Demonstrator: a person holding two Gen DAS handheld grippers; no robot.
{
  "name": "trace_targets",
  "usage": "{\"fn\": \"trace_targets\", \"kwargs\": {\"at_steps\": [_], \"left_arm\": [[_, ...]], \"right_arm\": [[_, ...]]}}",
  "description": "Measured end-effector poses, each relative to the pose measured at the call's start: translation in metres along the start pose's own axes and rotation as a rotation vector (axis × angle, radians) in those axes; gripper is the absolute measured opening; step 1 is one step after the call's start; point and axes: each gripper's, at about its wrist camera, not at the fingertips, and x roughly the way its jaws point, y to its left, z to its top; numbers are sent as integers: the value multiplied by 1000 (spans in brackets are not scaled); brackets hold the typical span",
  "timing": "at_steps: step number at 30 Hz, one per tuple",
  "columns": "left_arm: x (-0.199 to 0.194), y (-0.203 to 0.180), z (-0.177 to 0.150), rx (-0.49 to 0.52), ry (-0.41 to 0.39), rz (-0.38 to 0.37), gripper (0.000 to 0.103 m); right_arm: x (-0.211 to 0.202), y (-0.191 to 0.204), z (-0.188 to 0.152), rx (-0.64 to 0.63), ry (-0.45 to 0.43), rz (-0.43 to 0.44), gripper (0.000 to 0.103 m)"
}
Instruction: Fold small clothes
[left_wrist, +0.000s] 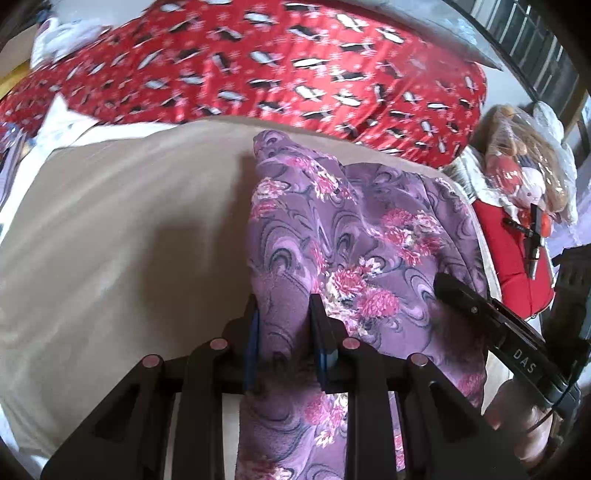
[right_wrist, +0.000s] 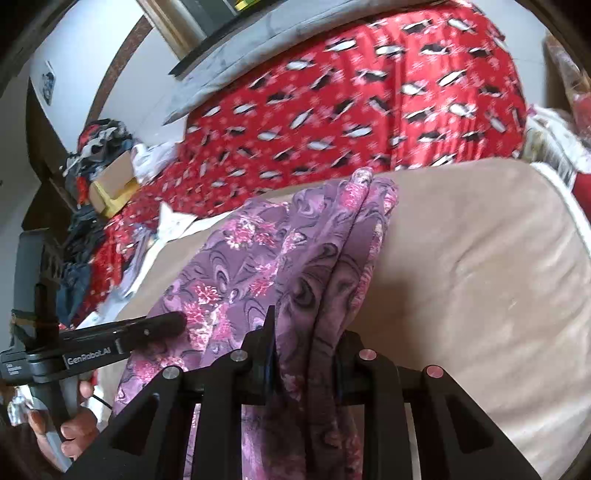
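A beige cushion (left_wrist: 122, 229) serves as the folding surface, with a red patterned blanket (left_wrist: 258, 66) bunched behind it and a heap of other clothes (right_wrist: 92, 155) off to one side. The purple flowered garment (left_wrist: 354, 229) hangs between the two tools, its far end draped on the cushion and its near edges gathered up. The left gripper (left_wrist: 282, 306) has its jaws drawn narrow on a bunched fold of that cloth, and the right gripper (right_wrist: 306, 328) is clamped likewise on another gathered edge; each tool shows in the other's view just beside the fabric. The person's hand (right_wrist: 74, 428) grips the left tool's handle.

The step looks like carrying the held edge over to make a fold. To do it well, both grips should travel together at the same height so the edge stays straight and taut, without stretching the cloth. The far end should stay planted on the cushion. The edge should be laid flat before either grip lets go, as thin fabric bunches easily.
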Motion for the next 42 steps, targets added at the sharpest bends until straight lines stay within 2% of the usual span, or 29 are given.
{"fn": "trace_targets", "kwargs": {"at_steps": [6,11,15,16,18,20,22,24,27,28,31,33,34,35,36,38,41,42], "left_arm": [[-10,37,-29,-54,35,16,22],[2,59,-53,-90,87,47,22],[12,69,-62,-82,112,110,23],[13,73,-63,-91,116,100,23],[9,80,-64,-109,111,78,23],[4,83,-61,-118,92,56,23],[2,82,-54,-129,78,24,23],[7,75,-41,-130,76,0,32],[22,58,-22,-108,66,23,46],[29,52,-16,-94,64,43,47],[53,42,-4,-70,86,87,48],[71,43,1,-74,101,126,60],[80,45,2,-81,112,119,63],[86,48,2,-92,125,115,70],[91,52,3,-110,134,108,78],[93,61,6,-146,138,77,82],[77,66,4,-138,138,52,82],[68,66,1,-124,128,50,81]], "right_arm": [[11,34,-31,2,39,64,23],[22,45,-53,25,60,83,23],[39,32,-74,86,113,21,25],[42,24,-78,109,123,-5,26],[42,7,-84,181,132,2,29],[34,-9,-83,255,100,-1,32],[19,-17,-74,301,23,-26,33],[10,-10,-60,282,-47,16,33],[20,18,-39,135,-35,39,33],[26,26,-35,93,-23,37,32],[49,33,-30,25,7,-5,30],[68,21,-27,32,29,-58,28],[79,11,-27,46,51,-95,23],[88,2,-29,60,80,-115,17],[95,-7,-30,69,97,-127,0],[97,-20,-32,97,82,-94,0],[86,-22,-29,121,83,-67,0],[79,-19,-27,112,81,-57,9]]}}
